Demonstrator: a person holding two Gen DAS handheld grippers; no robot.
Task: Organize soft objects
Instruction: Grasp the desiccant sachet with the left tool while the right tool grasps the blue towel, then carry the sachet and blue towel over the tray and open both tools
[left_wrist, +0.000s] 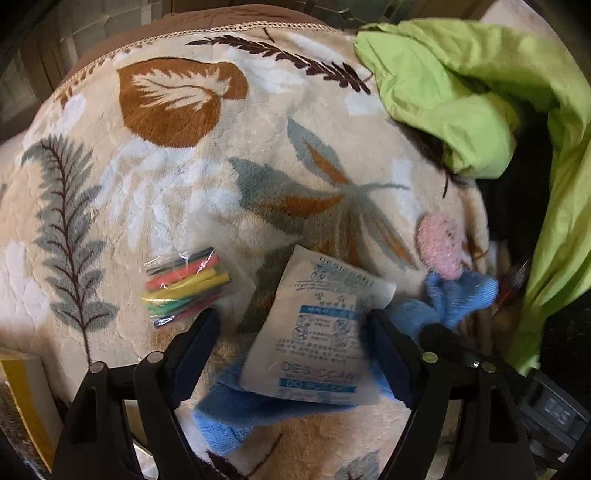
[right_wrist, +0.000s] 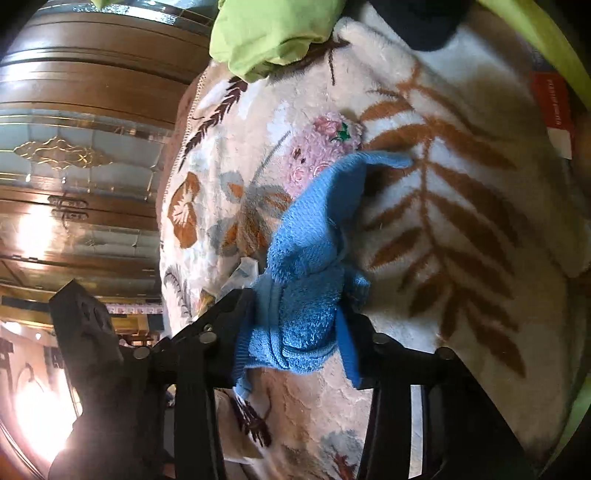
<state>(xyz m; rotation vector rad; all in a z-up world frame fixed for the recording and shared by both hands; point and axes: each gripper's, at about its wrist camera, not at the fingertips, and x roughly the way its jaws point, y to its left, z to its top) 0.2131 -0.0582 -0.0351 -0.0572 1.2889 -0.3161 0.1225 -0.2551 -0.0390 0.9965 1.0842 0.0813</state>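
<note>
Left wrist view first: we hold the left gripper (left_wrist: 293, 334) steeply over a cream blanket (left_wrist: 177, 177) printed with brown and grey leaves. Its jaws stand wide, one on each side of a white desiccant packet (left_wrist: 314, 339), and we cannot see either pad pressing on it. The packet lies partly on a blue towel (left_wrist: 255, 410), which spreads out under it and runs off to the right toward a pink fuzzy piece (left_wrist: 441, 243). Just left of the left jaw sits a small clear bag of coloured tubes (left_wrist: 184, 288), red, yellow, green and black. A lime-green cloth (left_wrist: 461, 96) is heaped at the upper right, and a yellow-edged box (left_wrist: 26, 398) shows at the lower left edge.

From the right wrist view, we have the right gripper (right_wrist: 295, 325) narrowed onto the bunched end of the same blue towel (right_wrist: 306, 266), with both jaws pinching the terry cloth between them. The towel rises away from the jaws across the blanket (right_wrist: 461, 206), and its far end overlaps the pink fuzzy piece (right_wrist: 325, 140), which carries a small green mark. The lime-green cloth (right_wrist: 269, 33) lies at the top, and a wooden cabinet (right_wrist: 85, 85) with glass panels fills the left side.
</note>
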